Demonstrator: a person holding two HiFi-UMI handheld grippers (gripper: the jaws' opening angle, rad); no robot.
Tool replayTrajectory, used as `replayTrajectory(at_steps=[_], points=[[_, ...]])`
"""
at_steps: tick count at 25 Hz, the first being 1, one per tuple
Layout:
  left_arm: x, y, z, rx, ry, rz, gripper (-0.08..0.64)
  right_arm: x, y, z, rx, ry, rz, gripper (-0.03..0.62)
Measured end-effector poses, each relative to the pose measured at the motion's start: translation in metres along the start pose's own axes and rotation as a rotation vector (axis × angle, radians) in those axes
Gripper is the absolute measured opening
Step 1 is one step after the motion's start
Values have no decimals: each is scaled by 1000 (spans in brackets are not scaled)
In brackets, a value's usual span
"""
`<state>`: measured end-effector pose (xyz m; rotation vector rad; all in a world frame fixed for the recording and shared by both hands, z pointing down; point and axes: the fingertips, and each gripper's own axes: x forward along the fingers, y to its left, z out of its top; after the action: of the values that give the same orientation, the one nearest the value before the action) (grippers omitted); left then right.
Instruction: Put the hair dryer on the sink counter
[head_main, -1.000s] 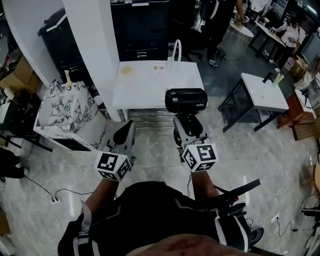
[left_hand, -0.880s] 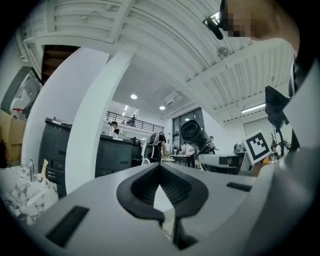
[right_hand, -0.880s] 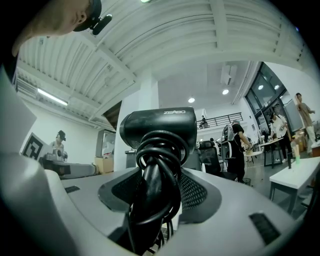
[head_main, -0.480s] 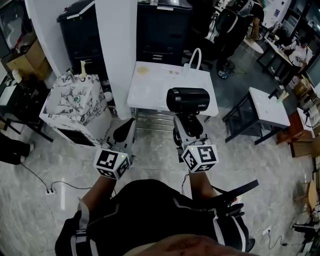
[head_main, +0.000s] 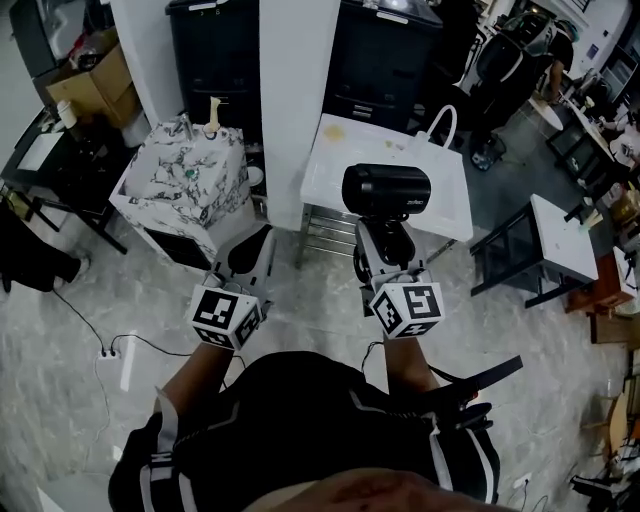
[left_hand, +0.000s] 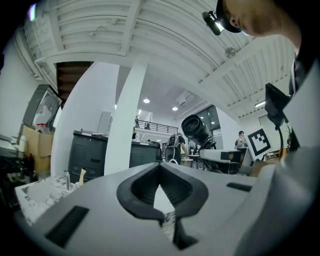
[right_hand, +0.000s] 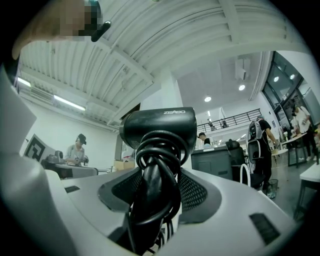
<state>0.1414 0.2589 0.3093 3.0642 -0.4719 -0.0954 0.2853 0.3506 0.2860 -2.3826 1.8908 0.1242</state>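
We are holding the hair dryer (head_main: 386, 189) upright at frame center in the right gripper (head_main: 384, 248). Its jaws are clamping the handle, which is wound with black cord, over the near edge of the white table (head_main: 325, 170). The left gripper (head_main: 250, 258) is hovering empty at center left, jaws pressed together. The marbled sink counter (head_main: 160, 195) is sitting at upper left, well apart from the dryer.

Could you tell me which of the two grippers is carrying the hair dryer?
The right gripper: its jaws clamp the cord-wrapped handle of the black hair dryer, held upright. The left gripper is shut on nothing.
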Motion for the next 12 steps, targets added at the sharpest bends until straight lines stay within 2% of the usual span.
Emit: replayTrajectory(at_steps=[12], points=[[-55, 69, 3, 5, 2, 108, 3, 44, 83, -16, 2, 14, 121, 235]])
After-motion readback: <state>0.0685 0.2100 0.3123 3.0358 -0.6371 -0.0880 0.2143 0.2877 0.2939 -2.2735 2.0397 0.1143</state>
